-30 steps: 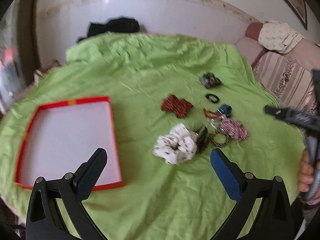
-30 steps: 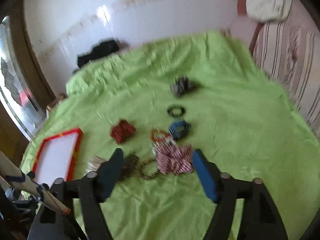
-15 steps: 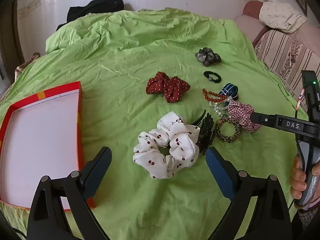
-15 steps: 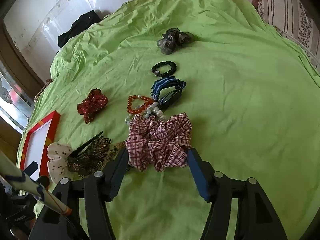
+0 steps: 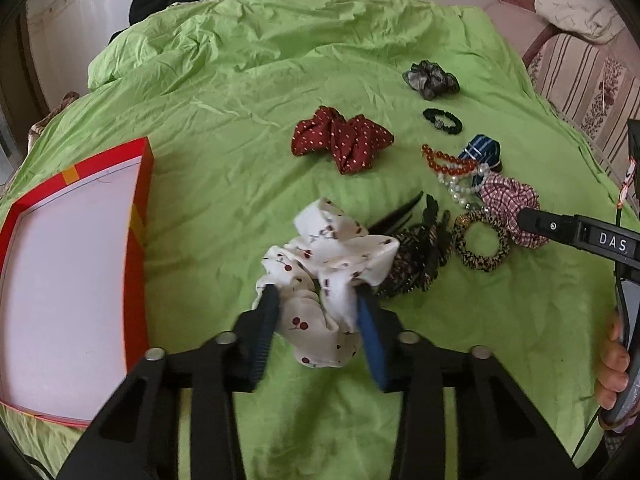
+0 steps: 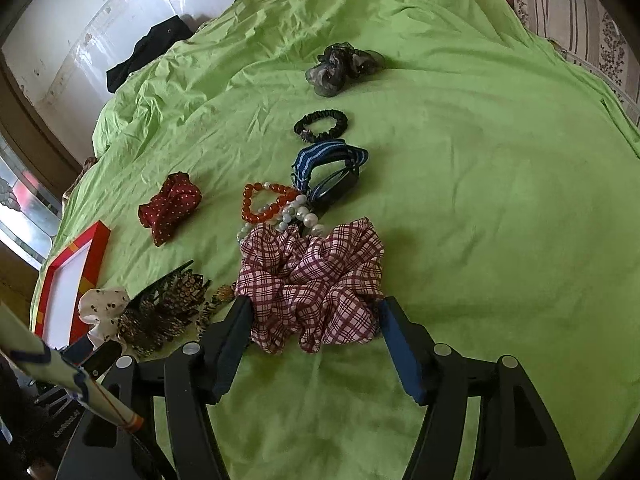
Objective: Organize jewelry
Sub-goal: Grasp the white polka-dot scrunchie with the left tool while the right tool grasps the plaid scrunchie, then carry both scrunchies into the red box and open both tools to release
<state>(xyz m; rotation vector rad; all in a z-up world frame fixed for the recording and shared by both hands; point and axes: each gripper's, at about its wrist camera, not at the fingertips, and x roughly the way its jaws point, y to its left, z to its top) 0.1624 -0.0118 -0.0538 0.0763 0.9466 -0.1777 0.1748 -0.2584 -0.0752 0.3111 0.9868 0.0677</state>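
On the green sheet point(image 5: 240, 128) lie five scrunchies, two bead bracelets point(image 6: 276, 206), one thin black hair tie point(image 6: 321, 123) and one red-rimmed box point(image 5: 138, 216). The left gripper point(image 5: 316, 300) has just been closing and pinches the white cherry scrunchie point(image 5: 328, 256). The right gripper point(image 6: 314, 312) stands wide around the plaid scrunchie point(image 6: 312, 280), its left finger touching the cloth, its right finger apart. One leopard clip point(image 6: 168, 304) lies between the two scrunchies.

The box point(image 5: 72, 280) lies at the left on the bedsheet point(image 5: 240, 128). Right of it, the cherry-print scrunchie point(image 5: 320, 280) sits near, with the hair claw point(image 5: 416, 248) just beside it — farther right the plaid scrunchie point(image 5: 508, 204), and behind that the beaded bracelets point(image 5: 452, 168).
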